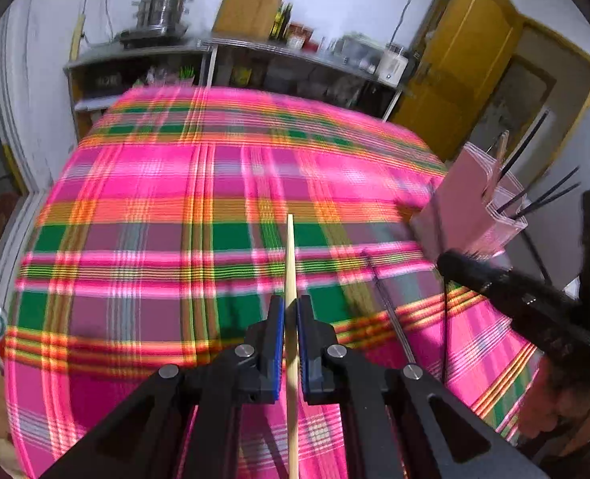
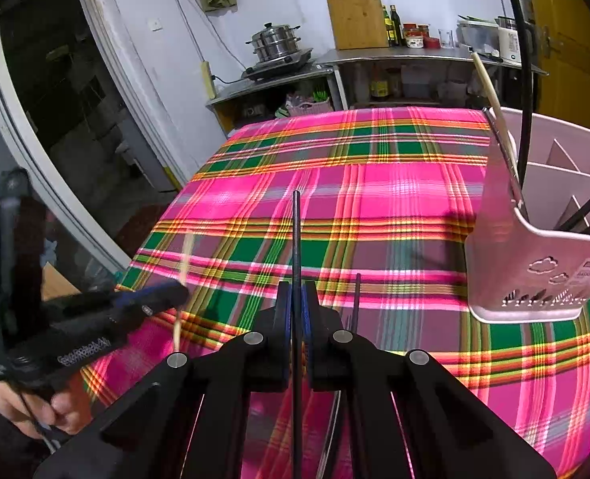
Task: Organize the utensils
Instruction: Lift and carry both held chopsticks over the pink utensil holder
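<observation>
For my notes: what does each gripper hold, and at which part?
Left gripper: wooden chopstick, pinched partway along. Right gripper: dark chopstick, likewise partway along.

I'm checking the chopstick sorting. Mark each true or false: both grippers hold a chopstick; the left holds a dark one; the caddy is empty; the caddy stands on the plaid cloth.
1. Both grippers hold a chopstick. True: the left gripper and right gripper are each shut on one.
2. The left holds a dark one. False: its chopstick is pale wood; the right's chopstick is dark.
3. The caddy is empty. False: the caddy already holds chopsticks.
4. The caddy stands on the plaid cloth. True.
</observation>
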Available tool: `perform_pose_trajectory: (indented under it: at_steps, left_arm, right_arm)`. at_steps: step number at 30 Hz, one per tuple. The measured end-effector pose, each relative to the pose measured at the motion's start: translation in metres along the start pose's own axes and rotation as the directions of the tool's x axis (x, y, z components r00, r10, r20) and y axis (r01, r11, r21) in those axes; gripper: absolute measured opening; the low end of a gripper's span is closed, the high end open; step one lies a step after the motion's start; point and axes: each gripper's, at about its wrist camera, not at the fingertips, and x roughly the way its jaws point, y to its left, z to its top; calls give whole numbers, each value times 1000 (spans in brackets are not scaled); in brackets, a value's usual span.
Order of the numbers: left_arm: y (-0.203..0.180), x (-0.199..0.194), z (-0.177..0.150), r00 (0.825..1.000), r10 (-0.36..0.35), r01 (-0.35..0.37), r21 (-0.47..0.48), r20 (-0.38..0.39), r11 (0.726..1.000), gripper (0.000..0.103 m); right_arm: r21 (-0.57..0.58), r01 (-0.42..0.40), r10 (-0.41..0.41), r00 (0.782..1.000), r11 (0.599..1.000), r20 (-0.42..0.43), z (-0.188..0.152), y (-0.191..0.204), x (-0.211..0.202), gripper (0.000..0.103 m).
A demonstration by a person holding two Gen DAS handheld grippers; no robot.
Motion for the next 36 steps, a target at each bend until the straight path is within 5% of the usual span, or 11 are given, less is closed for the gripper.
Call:
perform_pose_trajectory:
  at_steps: [18, 36]
  left_arm:
    - [-21, -74, 30, 983, -58, 52, 40, 174, 998, 4]
    - [-74, -87, 38, 977, -141, 122, 124, 158, 985, 4]
  right_arm:
    - [-30, -9, 12, 992, 1000, 127, 20, 9, -53, 5]
    - [-26, 43, -36, 971, 999, 236, 22, -3, -116, 5]
